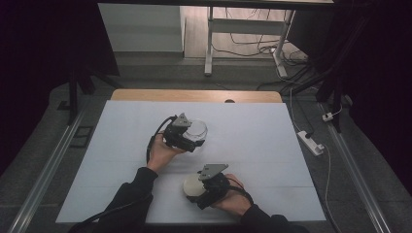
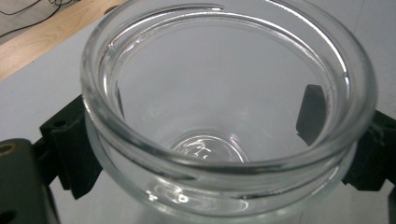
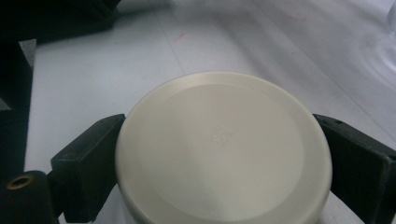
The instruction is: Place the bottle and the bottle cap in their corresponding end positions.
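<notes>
One white sheet [image 1: 272, 145] covers the wooden table, and on it both tools work near the middle. The left gripper [image 1: 194, 137] is clamped on a clear round glass jar [image 2: 224, 116] — open-mouthed, upright, its jaws pressing opposite sides of the wall. Nearer the person, the right gripper [image 1: 194, 187] grips a flat cream-coloured round lid [image 3: 224, 149] — jaws tight against its rim, just above the sheet.

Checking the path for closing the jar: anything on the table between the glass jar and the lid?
Nothing: in the high view, just bare white table cover separates the glass jar from the cream lid.
</notes>
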Tool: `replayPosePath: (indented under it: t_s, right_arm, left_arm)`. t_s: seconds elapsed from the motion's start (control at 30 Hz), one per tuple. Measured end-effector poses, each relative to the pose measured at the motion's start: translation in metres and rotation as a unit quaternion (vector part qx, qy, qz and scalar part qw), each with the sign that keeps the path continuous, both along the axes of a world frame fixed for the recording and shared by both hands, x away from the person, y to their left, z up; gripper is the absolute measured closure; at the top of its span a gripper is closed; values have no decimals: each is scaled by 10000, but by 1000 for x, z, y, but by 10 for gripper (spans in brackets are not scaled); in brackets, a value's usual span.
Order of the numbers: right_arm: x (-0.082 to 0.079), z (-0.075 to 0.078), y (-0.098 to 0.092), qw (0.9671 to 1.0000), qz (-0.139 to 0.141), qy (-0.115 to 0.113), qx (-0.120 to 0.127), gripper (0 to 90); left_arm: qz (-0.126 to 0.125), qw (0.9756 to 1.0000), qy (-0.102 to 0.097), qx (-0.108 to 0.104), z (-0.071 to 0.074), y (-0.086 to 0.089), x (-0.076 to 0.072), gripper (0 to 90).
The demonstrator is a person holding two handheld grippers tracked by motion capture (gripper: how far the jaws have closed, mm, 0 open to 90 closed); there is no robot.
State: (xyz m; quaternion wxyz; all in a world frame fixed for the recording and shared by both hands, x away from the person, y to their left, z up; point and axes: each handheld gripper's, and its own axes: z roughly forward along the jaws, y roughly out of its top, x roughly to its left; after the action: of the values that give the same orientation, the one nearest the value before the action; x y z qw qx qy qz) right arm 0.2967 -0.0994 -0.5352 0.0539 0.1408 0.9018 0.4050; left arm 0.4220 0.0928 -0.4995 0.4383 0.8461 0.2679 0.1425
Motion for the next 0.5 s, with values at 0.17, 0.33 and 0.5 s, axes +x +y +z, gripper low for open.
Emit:
replayPosePath:
  t_s: [0.17, 0.33, 0.5]
  right_arm:
    - [1, -5, 3, 9999, 14, 10, -158, 70]
    - [2, -6, 3, 9996, -6, 36, -271, 69]
    - [2, -6, 4, 9996, -39, 51, -291, 69]
  left_arm:
    - [21, 10000, 13, 29, -5, -1, 1, 68]
    - [34, 10000, -6, 30, -9, -1, 0, 67]
    - [11, 10000, -44, 32, -10, 0, -1, 66]
